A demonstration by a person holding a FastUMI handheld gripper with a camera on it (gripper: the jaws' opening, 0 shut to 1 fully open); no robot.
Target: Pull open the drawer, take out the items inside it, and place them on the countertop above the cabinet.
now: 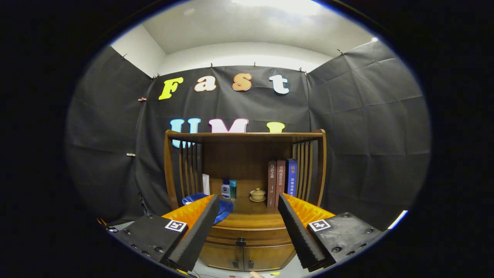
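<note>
A wooden cabinet [247,247] stands ahead of me, with a shut drawer [254,234] under its countertop [251,214]. The drawer's small dark knob [241,242] lies between my fingers and beyond them. My gripper [247,200] is open, its fingers spread wide with nothing between them, still well short of the cabinet front. What the drawer holds is hidden.
On the countertop sit a blue cloth [224,206] at the left, two small bottles [229,190], a lidded cup on a saucer [257,194] and three upright books [281,181]. A slatted wooden hutch [245,135] roofs the countertop. Two lower doors [243,258] sit beneath the drawer.
</note>
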